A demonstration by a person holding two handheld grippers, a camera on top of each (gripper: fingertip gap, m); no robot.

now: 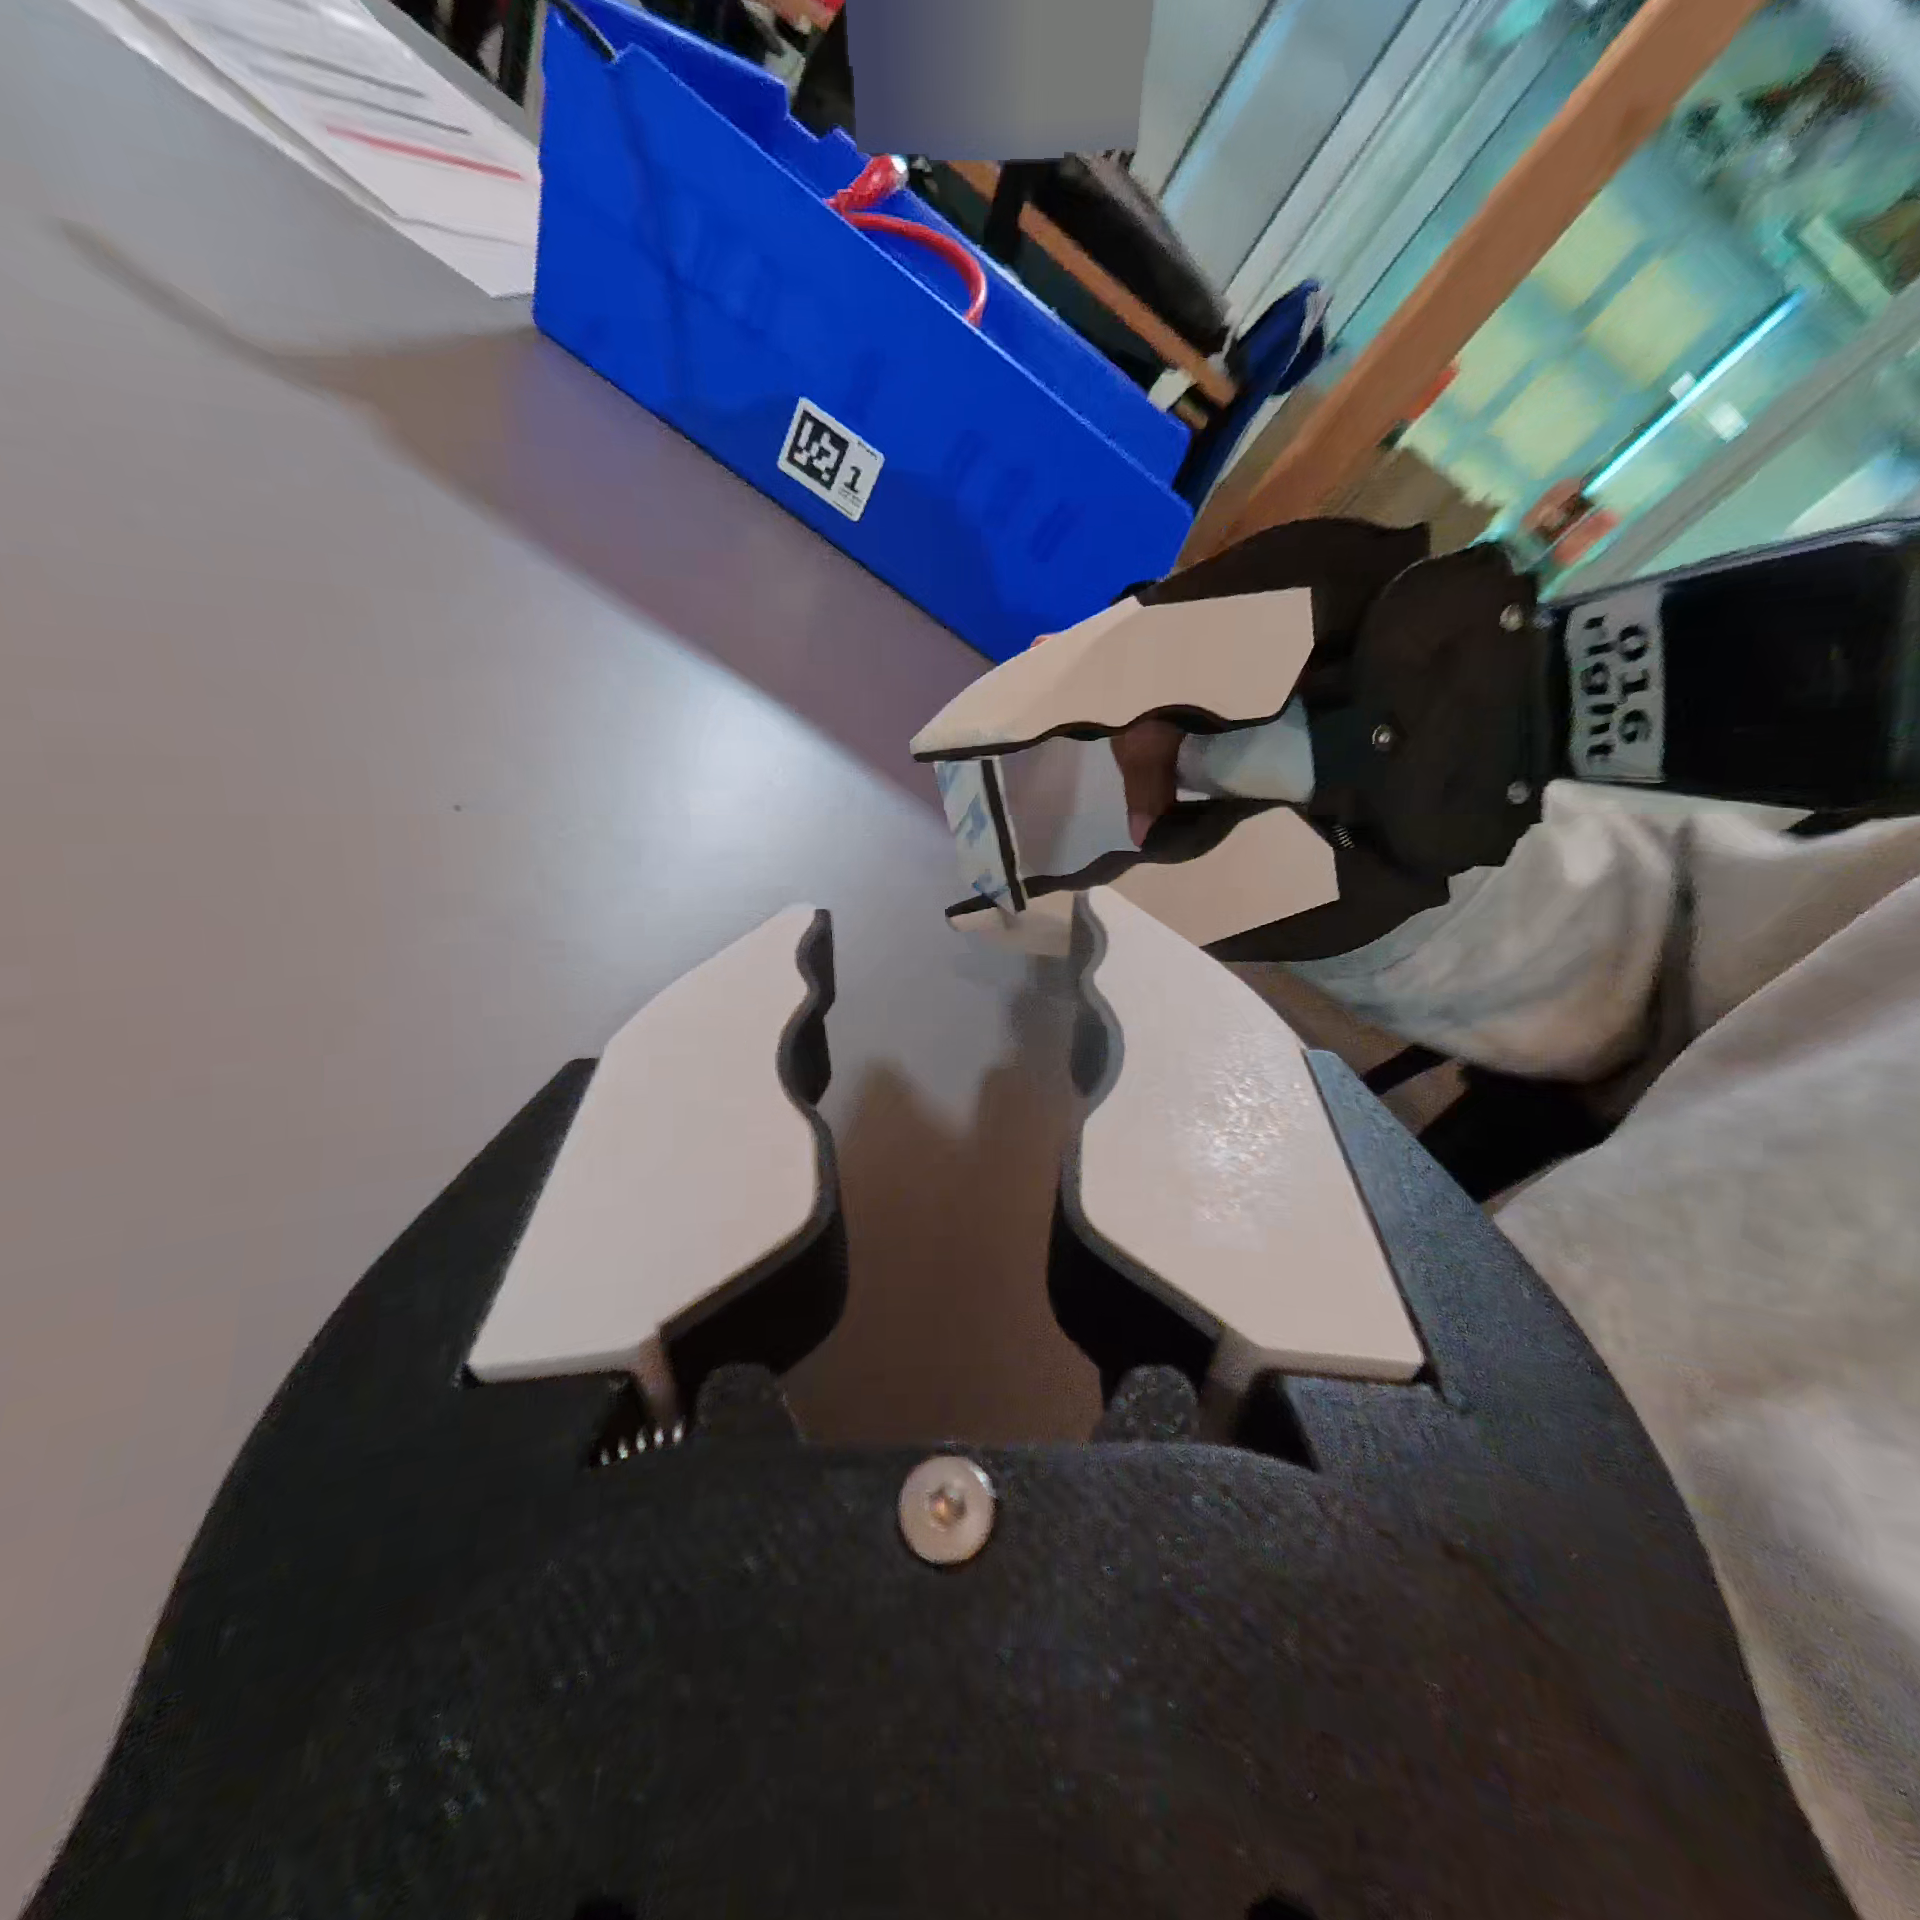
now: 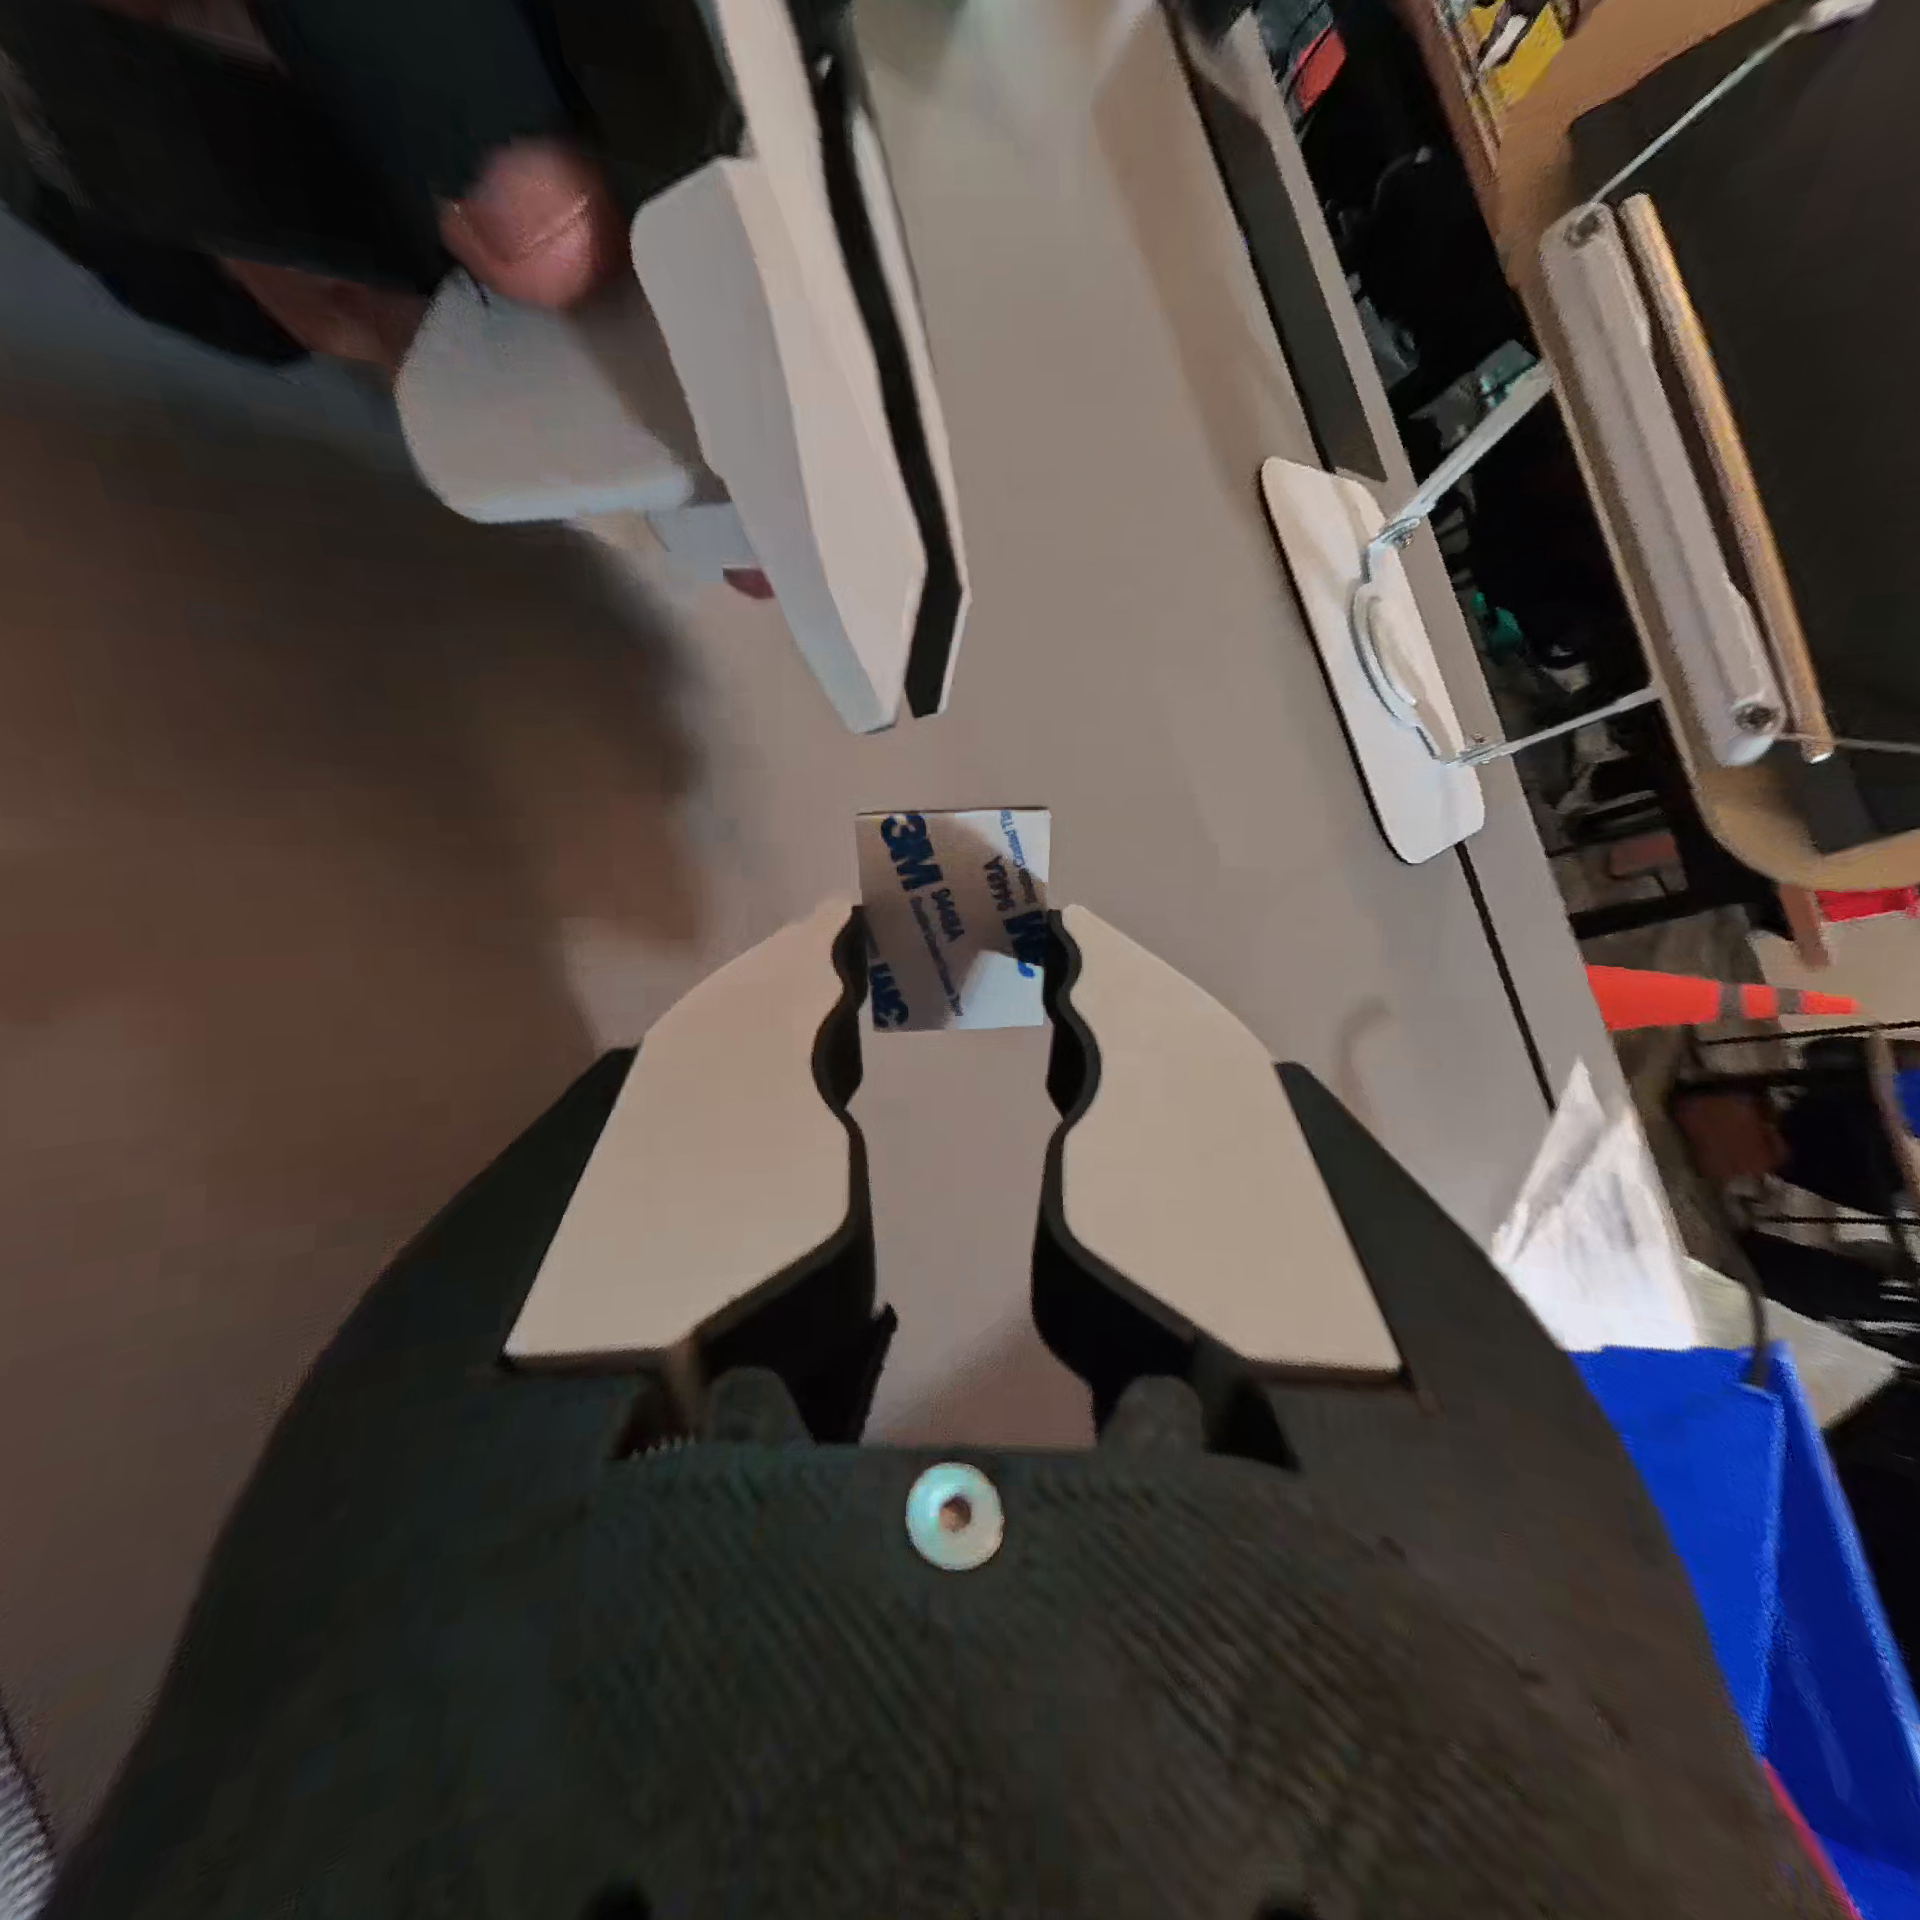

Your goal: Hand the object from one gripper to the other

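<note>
Handover's only about halfway; the right claw [image 2: 956, 925] is clamped on the little adhesive pad [image 2: 951, 894] by its edges, holding it up over the desk [image 1: 312, 727]; the left claw [image 1: 951, 925] sits spread apart just beside it, gripping nothing, so the take and the release are both left to do.

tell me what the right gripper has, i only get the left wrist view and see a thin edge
Observer: The right gripper is shut on a small square adhesive pad with a white printed liner, held by its two side edges.
Operator: anything on the table past it
Observer: A white plate with a metal bracket sits near the table edge.
Operator: is the left gripper on the pad yet
Observer: No, the left gripper points at the pad's far edge, with a gap showing between them.
</note>
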